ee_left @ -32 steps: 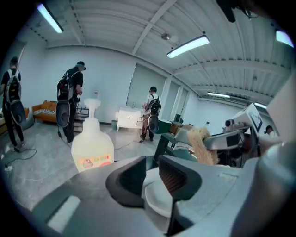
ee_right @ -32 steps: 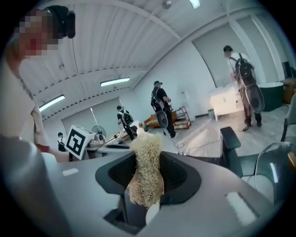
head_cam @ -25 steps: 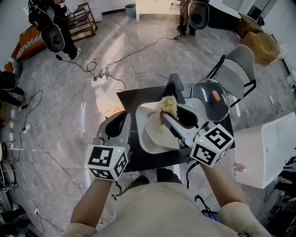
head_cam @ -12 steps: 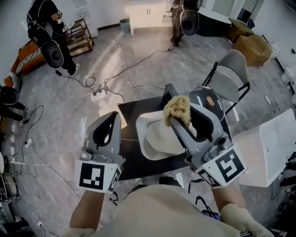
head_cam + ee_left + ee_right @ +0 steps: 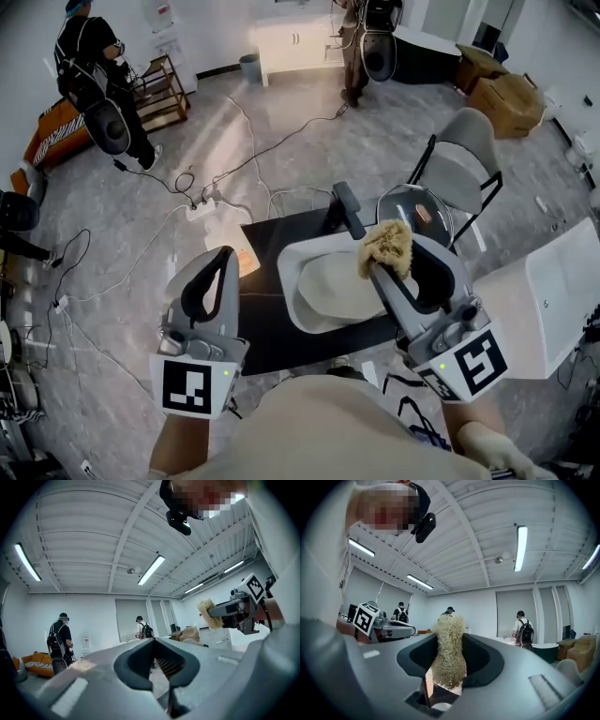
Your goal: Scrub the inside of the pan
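Note:
A white pan with a dark handle sits on a small black table. My right gripper hovers above the pan's right side, shut on a tan fibrous scrubber. In the right gripper view the scrubber stands upright between the jaws of the right gripper. My left gripper is raised left of the pan, shut with nothing in it. The left gripper points level across the room, and its view shows the scrubber off to the right.
A glass lid lies by the pan's far right corner, next to a grey folding chair. A white unit stands at the right. Cables trail over the floor. People stand at the back.
Both grippers have lifted up away from the pan. The scrubber has come up off the pan's inside. The left jaws have closed with nothing between them.

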{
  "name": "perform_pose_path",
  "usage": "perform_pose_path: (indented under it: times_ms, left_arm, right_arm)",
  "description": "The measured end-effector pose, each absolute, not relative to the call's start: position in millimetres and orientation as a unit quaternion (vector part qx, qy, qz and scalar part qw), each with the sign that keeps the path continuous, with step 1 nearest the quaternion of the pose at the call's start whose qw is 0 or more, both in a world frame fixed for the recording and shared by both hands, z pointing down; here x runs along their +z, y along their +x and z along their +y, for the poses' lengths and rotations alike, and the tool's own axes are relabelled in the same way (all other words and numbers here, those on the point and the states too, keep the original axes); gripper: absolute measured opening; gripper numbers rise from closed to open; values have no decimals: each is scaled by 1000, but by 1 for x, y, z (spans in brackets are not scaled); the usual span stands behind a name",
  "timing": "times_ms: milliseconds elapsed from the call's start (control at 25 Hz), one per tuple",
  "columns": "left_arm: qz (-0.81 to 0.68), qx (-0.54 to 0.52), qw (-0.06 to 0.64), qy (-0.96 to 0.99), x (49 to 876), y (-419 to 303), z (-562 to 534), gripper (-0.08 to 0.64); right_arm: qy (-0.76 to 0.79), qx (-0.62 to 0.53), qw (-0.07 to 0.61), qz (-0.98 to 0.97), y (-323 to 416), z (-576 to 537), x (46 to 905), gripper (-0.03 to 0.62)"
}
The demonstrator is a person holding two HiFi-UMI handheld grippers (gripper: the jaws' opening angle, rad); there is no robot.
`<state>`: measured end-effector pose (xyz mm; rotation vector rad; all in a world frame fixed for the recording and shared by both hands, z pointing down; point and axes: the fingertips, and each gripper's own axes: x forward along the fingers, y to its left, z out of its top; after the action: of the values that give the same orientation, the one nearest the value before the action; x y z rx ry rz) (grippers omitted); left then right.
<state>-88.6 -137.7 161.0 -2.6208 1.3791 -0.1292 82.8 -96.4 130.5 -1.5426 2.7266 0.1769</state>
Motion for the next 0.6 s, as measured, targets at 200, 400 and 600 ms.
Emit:
perform_pose_path:
  times_ms: [200, 400, 600]
  left_arm:
    - [464, -64, 83, -880, 179, -89, -130, 2]
    - [457, -70, 52, -885, 198, -84, -125, 2]
    - [454, -76, 33, -887, 210, -77, -119, 2]
  right_arm:
    - [-498, 18, 1, 867, 88, -88, 149, 161]
    - [-496, -17, 2, 868, 84, -83, 168, 161]
    - [-499, -21, -10, 866, 83, -80, 179, 162]
